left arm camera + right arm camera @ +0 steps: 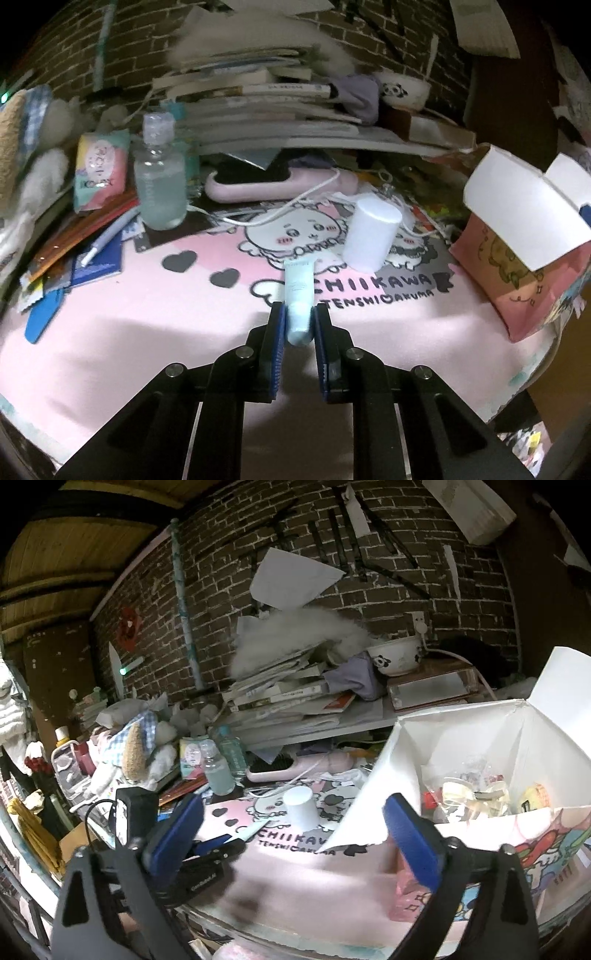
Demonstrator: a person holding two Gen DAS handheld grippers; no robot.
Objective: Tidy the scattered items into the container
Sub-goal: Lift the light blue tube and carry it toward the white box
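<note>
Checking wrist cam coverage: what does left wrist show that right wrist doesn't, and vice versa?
Left wrist only: the left gripper closed on a pale blue tube, seen close up, and a blue-and-white pen on the clutter at left.

Right wrist only: the inside of the open box, already holding small items, and the right gripper, jaws wide apart with nothing between them.

Both: the white cylinder standing on the pink Chiikawa mat, the clear bottle, the pink hairbrush and the panda bowl.

A cluttered home desk: stacked books (pixel 258 92), brick wall (pixel 369 602), plush toys (pixel 140 746).
</note>
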